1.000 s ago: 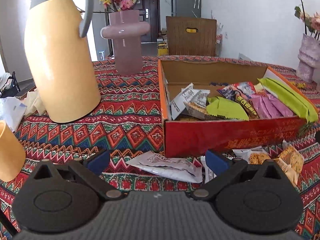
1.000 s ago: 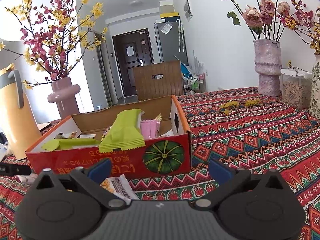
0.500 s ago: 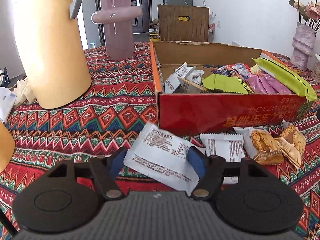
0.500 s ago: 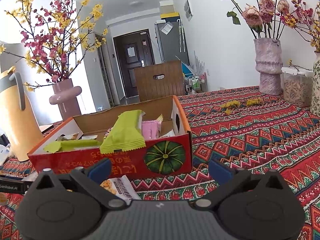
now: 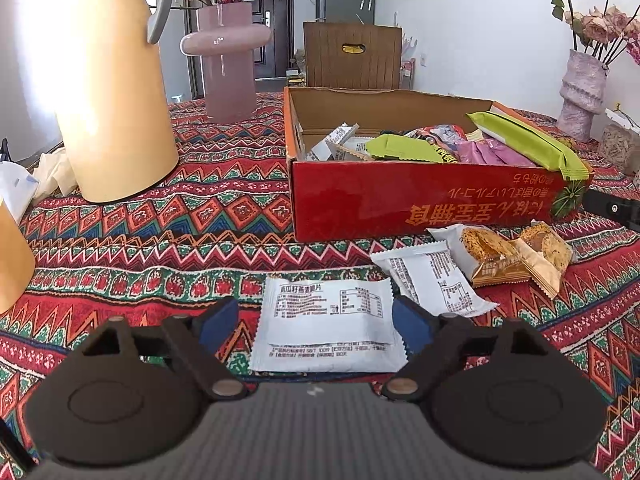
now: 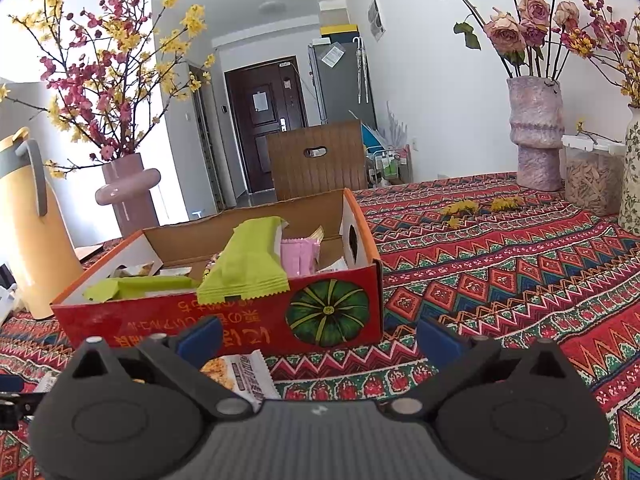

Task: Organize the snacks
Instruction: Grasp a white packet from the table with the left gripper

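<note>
Mostly done – red box [image 5: 420, 200] already holds most snacks, four packets lie on the cloth in front of it; left gripper [image 5: 316, 320] jaws opening around the white packet [image 5: 326, 326], pads clear, right gripper [image 6: 320, 336] open, empty.

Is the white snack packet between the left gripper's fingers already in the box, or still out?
Out. The white snack packet lies flat on the tablecloth, in front of the red box.
</note>
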### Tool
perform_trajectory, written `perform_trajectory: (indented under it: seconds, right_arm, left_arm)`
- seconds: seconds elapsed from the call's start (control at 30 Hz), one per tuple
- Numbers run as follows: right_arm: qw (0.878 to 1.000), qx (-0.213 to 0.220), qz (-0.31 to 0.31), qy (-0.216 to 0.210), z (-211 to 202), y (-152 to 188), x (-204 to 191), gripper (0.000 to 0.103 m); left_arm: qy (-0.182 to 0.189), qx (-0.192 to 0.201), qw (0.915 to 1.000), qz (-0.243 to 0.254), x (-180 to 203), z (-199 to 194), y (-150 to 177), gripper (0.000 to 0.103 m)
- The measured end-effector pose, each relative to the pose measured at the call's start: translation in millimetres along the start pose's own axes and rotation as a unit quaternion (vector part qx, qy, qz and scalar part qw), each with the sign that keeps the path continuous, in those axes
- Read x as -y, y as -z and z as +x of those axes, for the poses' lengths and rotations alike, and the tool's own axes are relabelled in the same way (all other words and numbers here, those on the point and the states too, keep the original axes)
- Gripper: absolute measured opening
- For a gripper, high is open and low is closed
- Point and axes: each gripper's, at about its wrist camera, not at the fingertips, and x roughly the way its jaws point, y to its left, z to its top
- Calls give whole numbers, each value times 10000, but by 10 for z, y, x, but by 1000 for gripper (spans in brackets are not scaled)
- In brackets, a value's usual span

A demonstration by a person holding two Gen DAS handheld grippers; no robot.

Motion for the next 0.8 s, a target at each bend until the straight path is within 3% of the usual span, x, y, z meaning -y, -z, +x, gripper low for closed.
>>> perform_trajectory:
  seconds: [0.23,0.3,0.4,0.5,0.8]
  right_arm:
    - [10000,-12,-17,38,10,10,-1,103]
    - [10000,-25,-24,40,15,13,-4,103]
    - [10000,-43,-38,45,22,16,-6,103]
    - [9999,-61,-55,60,30,19,-11,103]
    - [9998,-98,-127,90,52,31,-41,103]
  left_arm:
    - [-76,-243,9997,-1,73,188,-8,88]
    - [-25,-250,9996,-98,48,200,6,80]
    - [71,-157,9997,-175,18,144,19,69]
    - [132,-95,9996,-216,10,99,35,65]
    - [-62,331,9986,-398,2,-66,136,64]
